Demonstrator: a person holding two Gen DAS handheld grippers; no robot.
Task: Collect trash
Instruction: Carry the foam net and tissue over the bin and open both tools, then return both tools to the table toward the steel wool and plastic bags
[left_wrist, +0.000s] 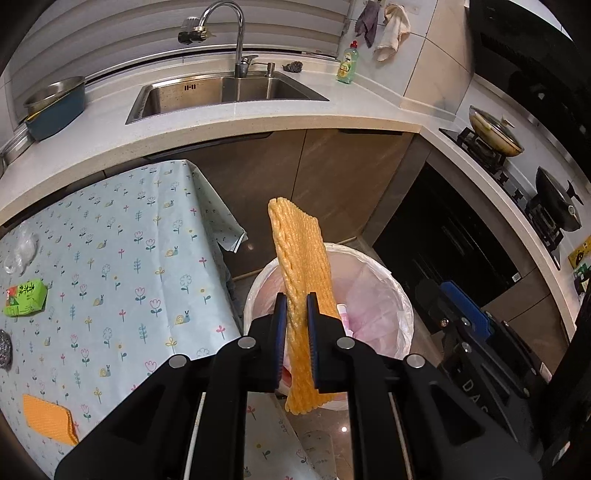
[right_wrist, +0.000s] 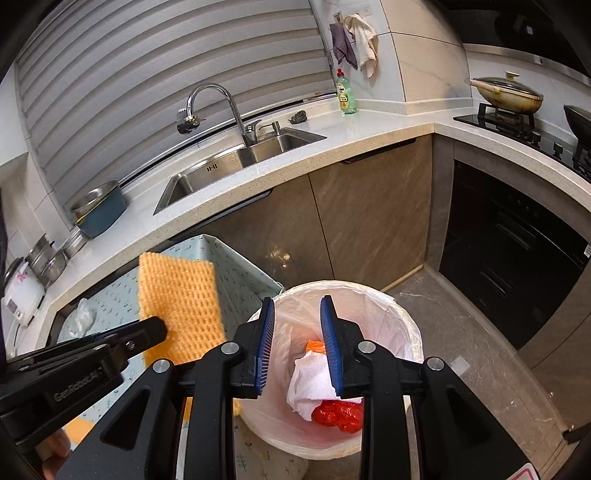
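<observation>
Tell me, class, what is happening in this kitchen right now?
A person is collecting trash with two handheld grippers. The left gripper is shut on an orange foam net, held beside the lined bin. The right gripper hangs open and empty above the bin, where white paper and red plastic already lie.

I count two grippers: my left gripper (left_wrist: 296, 306) and my right gripper (right_wrist: 297, 310). I see two orange mesh sheets, one orange mesh sheet (left_wrist: 301, 266) up in the air and one flat orange sheet (left_wrist: 48, 417) on the table. There is one trash bin (right_wrist: 402, 314). In it I count one white wad (right_wrist: 308, 384) and one red bag (right_wrist: 338, 415). On the table there is one green box (left_wrist: 25, 297) and one clear plastic lump (left_wrist: 20, 251). Two cloths (right_wrist: 354, 40) hang on the wall. One soap bottle (right_wrist: 346, 92) stands by one sink (right_wrist: 236, 162).
</observation>
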